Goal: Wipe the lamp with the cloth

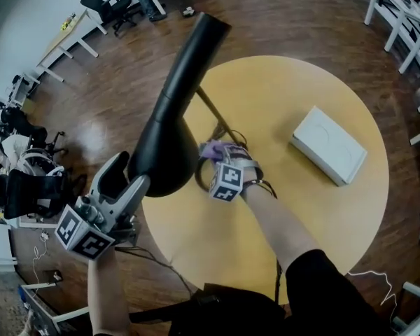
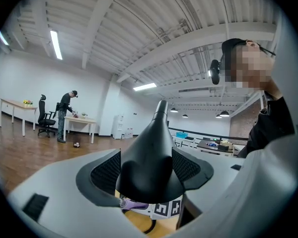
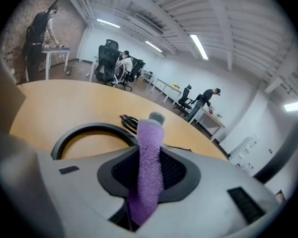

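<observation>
Round yellow table [image 1: 266, 82] on dark wood floor [image 1: 280, 19] carries a flat white box [image 1: 329, 145] on its right side, the lamp's black ring base [image 3: 84, 130] left of the box, and a coiled black cable [image 3: 130, 121] also left of the box, near that base.

A white box [image 1: 329, 145] lies on the round table [image 1: 266, 82].

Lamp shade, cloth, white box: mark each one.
lamp shade [image 1: 169, 110], head view, middle of the black cone.
cloth [image 3: 150, 157], right gripper view, purple strip between the jaws.
white box [image 1: 329, 145], head view, centre of its top face.
</observation>
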`<state>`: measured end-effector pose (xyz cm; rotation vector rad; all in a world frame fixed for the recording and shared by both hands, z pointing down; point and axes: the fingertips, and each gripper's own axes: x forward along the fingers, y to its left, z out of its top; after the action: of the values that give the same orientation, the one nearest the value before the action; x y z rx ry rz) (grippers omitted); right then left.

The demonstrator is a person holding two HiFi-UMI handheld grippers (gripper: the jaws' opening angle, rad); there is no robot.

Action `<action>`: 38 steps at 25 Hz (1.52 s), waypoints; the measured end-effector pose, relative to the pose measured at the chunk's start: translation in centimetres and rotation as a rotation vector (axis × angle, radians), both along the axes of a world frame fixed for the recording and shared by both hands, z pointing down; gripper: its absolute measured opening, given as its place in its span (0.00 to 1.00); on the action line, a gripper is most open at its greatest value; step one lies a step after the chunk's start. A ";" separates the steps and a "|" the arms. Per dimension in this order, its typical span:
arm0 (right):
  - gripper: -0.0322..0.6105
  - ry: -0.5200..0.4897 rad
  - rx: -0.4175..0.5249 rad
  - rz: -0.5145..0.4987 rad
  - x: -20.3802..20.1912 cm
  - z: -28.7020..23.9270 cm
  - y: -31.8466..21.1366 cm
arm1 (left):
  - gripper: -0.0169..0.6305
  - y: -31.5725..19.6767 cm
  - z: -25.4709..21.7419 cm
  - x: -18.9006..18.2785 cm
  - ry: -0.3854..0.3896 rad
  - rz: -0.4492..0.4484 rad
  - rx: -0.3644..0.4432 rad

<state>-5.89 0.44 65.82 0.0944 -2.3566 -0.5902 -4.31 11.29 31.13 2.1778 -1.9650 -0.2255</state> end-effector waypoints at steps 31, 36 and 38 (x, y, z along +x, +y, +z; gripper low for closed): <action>0.19 0.239 0.125 -0.740 3.8 1.0 11.5 | 0.50 0.6 -0.6 -0.7 -0.078 -0.080 -0.028; 0.19 0.071 0.084 -0.562 0.5 -1.2 9.5 | 0.51 0.7 0.2 -0.7 -0.082 -0.065 -0.039; 0.19 0.091 0.113 -0.494 -0.8 -0.5 8.4 | 0.51 0.7 0.4 -0.5 -0.072 -0.063 -0.037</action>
<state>-6.65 8.80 65.29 -0.4665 -2.2591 -0.9396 -4.84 12.00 31.53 2.1321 -2.0607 -0.1199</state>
